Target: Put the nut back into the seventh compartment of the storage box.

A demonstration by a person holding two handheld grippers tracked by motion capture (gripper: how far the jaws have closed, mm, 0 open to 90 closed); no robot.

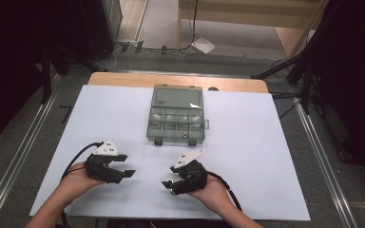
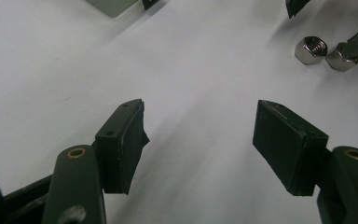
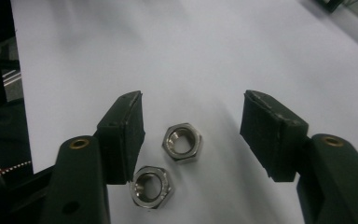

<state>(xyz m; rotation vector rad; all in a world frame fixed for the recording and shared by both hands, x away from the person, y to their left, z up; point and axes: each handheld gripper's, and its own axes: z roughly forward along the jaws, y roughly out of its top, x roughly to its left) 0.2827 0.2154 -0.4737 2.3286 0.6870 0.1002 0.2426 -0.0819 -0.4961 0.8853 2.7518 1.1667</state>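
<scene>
Left claw (image 1: 123, 167) sits low over the white tabletop (image 1: 247, 156), pointing inward toward the other one. Its jaws are spread and empty, with bare sheet between the pads (image 2: 123, 144) in the left gripper view. Forearm comes in flat from the bottom edge, wrist level.

Between the two claws, nearer the right one, lie the two steel hex nuts. We see them in the right gripper view as the far nut (image 3: 182, 143) and the near nut (image 3: 151, 186), flat on a face, bores up, touching or just about.

We judge them small, dense for their size, rigid, not fragile. Polished plating means slick: they will skate on the sheet and can squirt out of a corner pinch. Best hold is across two opposite flats, pads square to them, one nut at a time, since the neighbour crowds the approach.

Right claw (image 1: 170, 176) angles down over the nuts, released, jaws parted with the far nut between them and no pad contact. The near nut sits just beside the left pad.

Compartment box (image 1: 177, 116) is well apart, toward the far edge.
</scene>
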